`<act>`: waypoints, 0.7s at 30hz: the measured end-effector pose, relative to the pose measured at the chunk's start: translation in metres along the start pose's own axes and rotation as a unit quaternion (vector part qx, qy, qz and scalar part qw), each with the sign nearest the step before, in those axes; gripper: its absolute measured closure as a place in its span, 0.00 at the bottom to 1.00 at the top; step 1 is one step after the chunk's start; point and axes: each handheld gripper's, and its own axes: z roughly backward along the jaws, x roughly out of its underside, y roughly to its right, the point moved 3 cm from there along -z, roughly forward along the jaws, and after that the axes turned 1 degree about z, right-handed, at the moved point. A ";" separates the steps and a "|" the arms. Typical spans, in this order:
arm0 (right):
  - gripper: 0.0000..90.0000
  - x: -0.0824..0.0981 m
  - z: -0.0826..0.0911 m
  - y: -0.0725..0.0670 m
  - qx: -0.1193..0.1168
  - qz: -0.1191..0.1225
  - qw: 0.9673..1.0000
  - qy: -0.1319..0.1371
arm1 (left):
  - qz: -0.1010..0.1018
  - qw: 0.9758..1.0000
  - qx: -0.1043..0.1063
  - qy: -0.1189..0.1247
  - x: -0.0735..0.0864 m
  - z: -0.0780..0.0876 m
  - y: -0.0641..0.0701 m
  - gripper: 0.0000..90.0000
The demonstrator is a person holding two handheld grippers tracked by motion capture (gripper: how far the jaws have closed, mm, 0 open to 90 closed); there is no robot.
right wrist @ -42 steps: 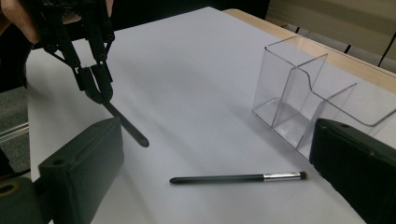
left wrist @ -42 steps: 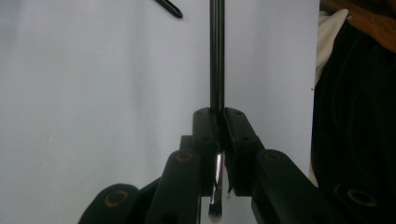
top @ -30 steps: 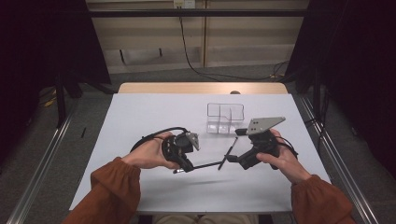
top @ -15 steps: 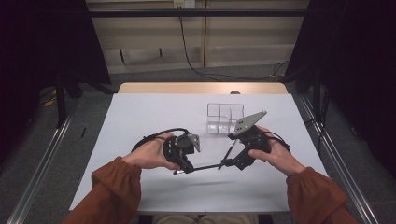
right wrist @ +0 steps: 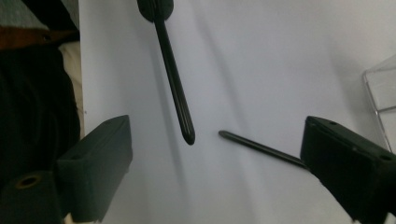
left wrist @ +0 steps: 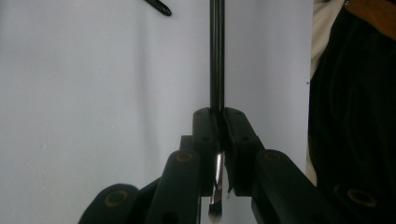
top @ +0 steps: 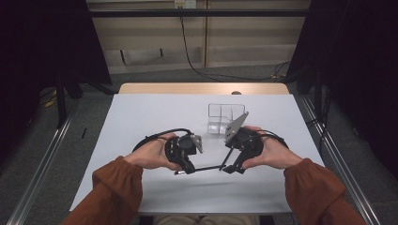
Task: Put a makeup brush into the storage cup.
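One clear plastic organiser (top: 224, 117) stands on the white counter (top: 141, 122), far side of centre, split into compartments; how many cannot be told, and whether anything lies in them cannot be told either. A corner of it shows in the right gripper view (right wrist: 380, 88).

Two thin black sticks, pen or brush-like. First: black stick (top: 206, 168) held level just above the counter, running from the left tool (top: 184, 169) toward the right tool (top: 228, 168). Left gripper view: left tool (left wrist: 218, 126) is clenched on this stick (left wrist: 216, 56), which runs straight out ahead past the jaw tips; a silvery ferrule end (left wrist: 215, 186) sticks back behind the pads. Right gripper view: the stick's free tip (right wrist: 180, 102) hangs in the gap between the right jaws, nearer the left-hand jaw in that view, touching neither.

Second stick (top: 228, 154): slants beside the right tool in the high view. Right gripper view shows it (right wrist: 259, 147) low over the counter, one end passing behind the right-hand jaw; whether it rests on the counter cannot be told.

Right tool (right wrist: 215, 158): jaws wide apart, pressing on nothing; they have just been closing a little, with the first stick's tip between them.

Count: two tools, two hands, two sticks, one organiser. Left hand (top: 152, 152) and right hand (top: 272, 152) near each other, front-centre of counter, rust-orange sleeves (top: 117, 180).
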 end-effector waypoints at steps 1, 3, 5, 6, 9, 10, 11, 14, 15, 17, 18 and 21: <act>0.21 -0.001 0.000 0.000 -0.008 -0.002 1.000 -0.006 | 0.000 1.000 0.000 0.001 0.000 0.000 0.000 0.93; 0.20 -0.001 -0.002 0.001 -0.012 -0.003 1.000 -0.020 | -0.001 1.000 -0.003 0.000 0.000 -0.001 0.000 0.93; 0.23 0.000 -0.005 0.001 -0.015 0.002 0.999 -0.041 | -0.001 1.000 -0.003 -0.002 0.000 -0.001 0.000 0.93; 0.24 0.000 -0.006 0.000 -0.017 0.001 0.999 -0.051 | -0.003 1.000 -0.003 -0.004 0.000 -0.001 0.000 0.93; 0.31 0.001 -0.010 0.000 -0.029 0.006 0.997 -0.073 | -0.004 1.000 0.000 -0.009 0.000 -0.001 0.000 0.93; 0.35 0.001 -0.011 0.000 -0.029 0.010 0.996 -0.080 | -0.004 1.000 0.001 -0.009 0.000 -0.002 0.000 0.93; 0.39 0.001 -0.012 -0.001 -0.028 0.008 0.996 -0.088 | -0.007 1.000 -0.002 -0.008 0.000 -0.003 0.000 0.93; 0.44 0.000 -0.013 0.000 -0.035 0.013 0.995 -0.090 | -0.011 1.000 -0.002 -0.010 -0.001 -0.004 0.000 0.93; 0.46 0.000 -0.013 -0.001 -0.036 0.011 0.995 -0.092 | -0.011 1.000 0.000 -0.010 -0.001 -0.004 0.000 0.93; 0.48 -0.001 -0.015 -0.001 -0.044 0.012 0.995 -0.092 | -0.012 1.000 0.001 -0.012 -0.002 -0.004 0.001 0.93; 0.49 -0.002 -0.015 -0.001 -0.043 0.013 0.995 -0.091 | -0.013 1.000 0.001 -0.012 -0.002 -0.004 0.001 0.93; 0.49 -0.004 -0.017 -0.002 -0.039 0.019 0.995 -0.085 | -0.016 1.000 0.002 -0.010 -0.002 -0.005 0.000 0.93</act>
